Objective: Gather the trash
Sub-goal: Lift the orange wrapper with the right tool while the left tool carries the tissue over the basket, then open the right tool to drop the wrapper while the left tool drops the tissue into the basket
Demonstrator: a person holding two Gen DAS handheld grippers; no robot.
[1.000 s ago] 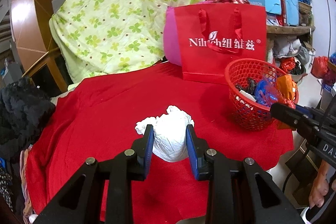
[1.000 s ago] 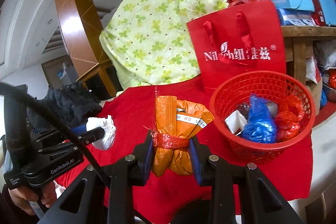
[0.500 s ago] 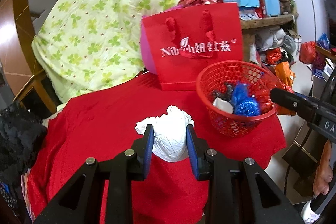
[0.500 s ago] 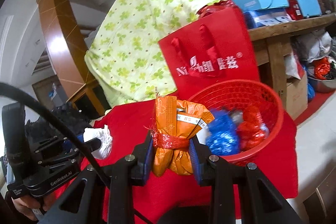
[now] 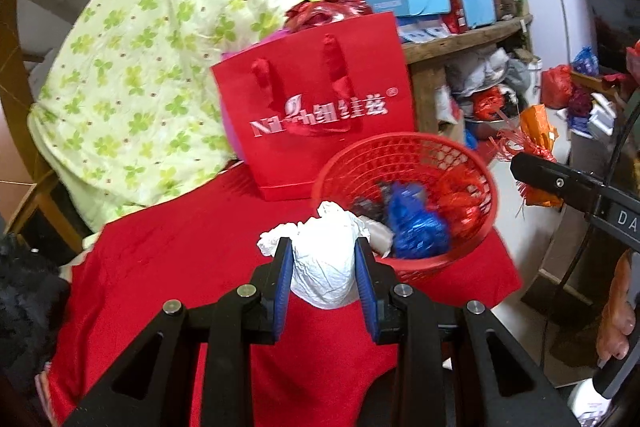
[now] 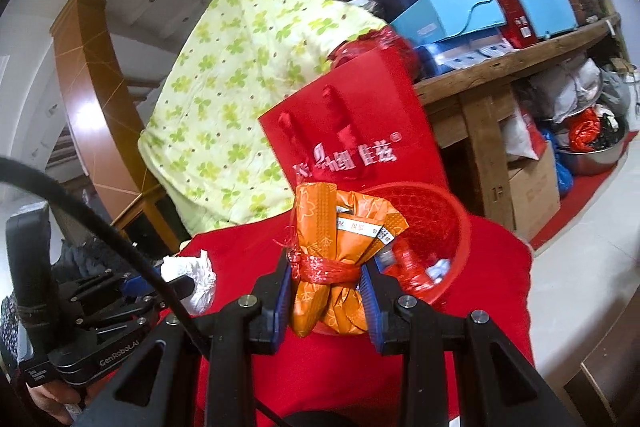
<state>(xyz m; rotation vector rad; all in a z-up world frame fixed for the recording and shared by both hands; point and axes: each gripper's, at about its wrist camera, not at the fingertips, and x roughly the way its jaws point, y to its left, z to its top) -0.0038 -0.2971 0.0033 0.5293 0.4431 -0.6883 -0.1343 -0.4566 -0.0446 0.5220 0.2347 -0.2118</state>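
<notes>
Red cloth (image 5: 192,267), left tool (image 5: 324,267) clamping white wad (image 5: 324,267), right tool (image 6: 326,287) clamping orange packet (image 6: 340,227)

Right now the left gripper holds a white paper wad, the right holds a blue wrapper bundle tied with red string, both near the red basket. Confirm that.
One thing is wrong: the bundle in the right gripper is orange, not blue, as the right wrist view shows. The rest stands: the left gripper holds the white paper wad, both near the red basket.
</notes>
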